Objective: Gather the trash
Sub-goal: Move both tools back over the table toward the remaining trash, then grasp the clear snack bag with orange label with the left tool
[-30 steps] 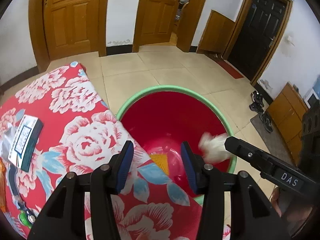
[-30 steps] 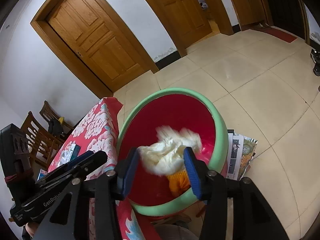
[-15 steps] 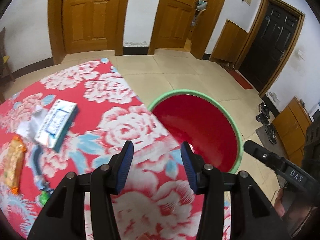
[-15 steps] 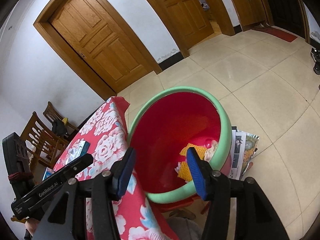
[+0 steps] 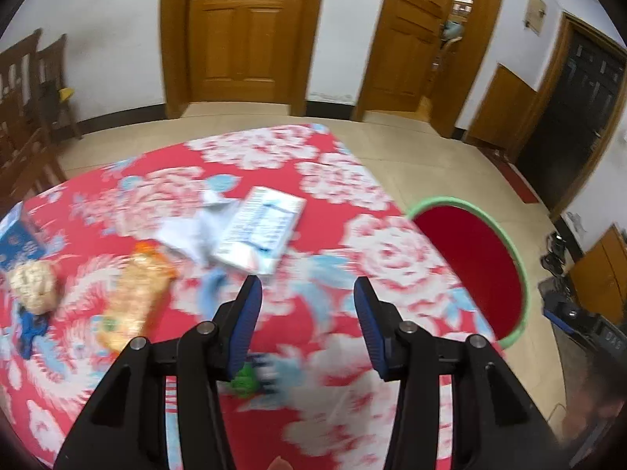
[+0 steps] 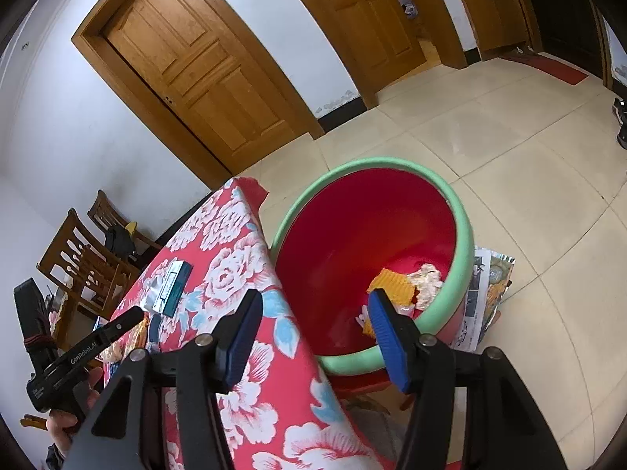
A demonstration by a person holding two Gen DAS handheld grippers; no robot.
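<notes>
A red basin with a green rim (image 6: 464,235) stands beside the table; it holds an orange wrapper (image 6: 392,286) and a crumpled white tissue (image 6: 427,278). My right gripper (image 6: 313,325) is open and empty above the basin's near edge. My left gripper (image 5: 305,313) is open and empty over the red floral tablecloth (image 5: 392,250). On the table lie an orange snack packet (image 5: 133,293), a white and teal box (image 5: 262,231), crumpled white paper (image 5: 192,231), a pale crumpled ball (image 5: 33,286) and a small green item (image 5: 245,382). The basin also shows at the right of the left wrist view (image 5: 513,243).
A blue box (image 5: 17,243) lies at the table's left edge. Wooden chairs (image 6: 82,258) stand behind the table. Newspapers (image 6: 486,293) lie on the tiled floor by the basin. Wooden doors (image 5: 250,31) line the far wall.
My right gripper let the white tissue drop into the basin and now stands open. My left gripper swung left, from over the basin to over the table.
</notes>
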